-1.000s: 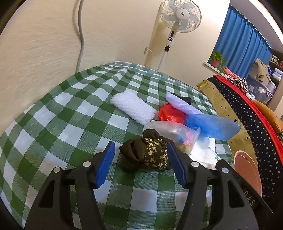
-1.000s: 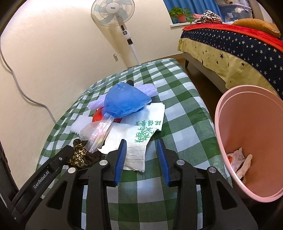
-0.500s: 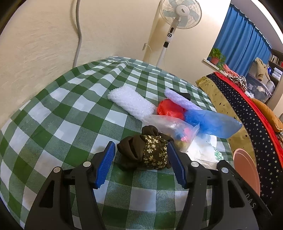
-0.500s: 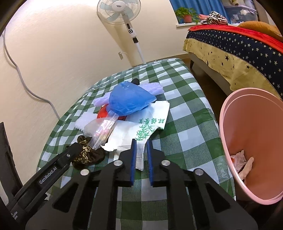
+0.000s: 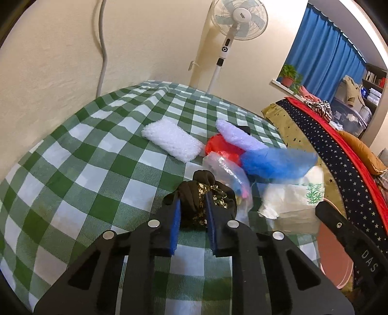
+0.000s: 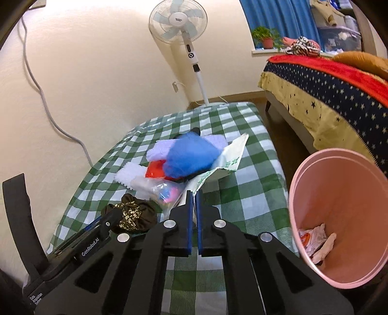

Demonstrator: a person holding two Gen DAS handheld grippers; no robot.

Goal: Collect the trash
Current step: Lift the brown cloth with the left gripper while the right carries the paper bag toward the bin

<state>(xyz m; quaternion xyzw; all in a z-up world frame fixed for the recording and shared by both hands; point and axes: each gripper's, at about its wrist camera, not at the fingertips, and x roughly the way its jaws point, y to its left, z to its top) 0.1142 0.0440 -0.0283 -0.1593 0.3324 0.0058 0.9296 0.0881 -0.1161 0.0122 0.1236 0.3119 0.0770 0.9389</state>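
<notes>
Left gripper [image 5: 192,210]: jaws closing, blue pads pressed on either side of a dark brown cloth bundle with a gold floral print [image 5: 206,196], which sits on the near part of the green-and-white checked tablecloth [image 5: 80,155]. Right gripper [image 6: 193,203]: jaws drawn nearly together, pinching the near edge of a white plastic bag with green print [image 6: 230,157], whose far part stands lifted off the cloth. Pink bin [image 6: 344,193]: off the table's right edge, holding a few crumpled scraps. Just beyond the bundle: a clear bag with coloured bits [image 5: 228,169]. Further on, heaped together: a blue bag [image 5: 274,164], a red bag [image 5: 223,147], a pale lilac wrap [image 5: 237,135]. To the left, apart: white foam netting [image 5: 172,140]. Far: standing fan [image 5: 238,19], cream wall, blue curtain [image 5: 322,53]; starred bedspread [image 6: 327,97] right.
</notes>
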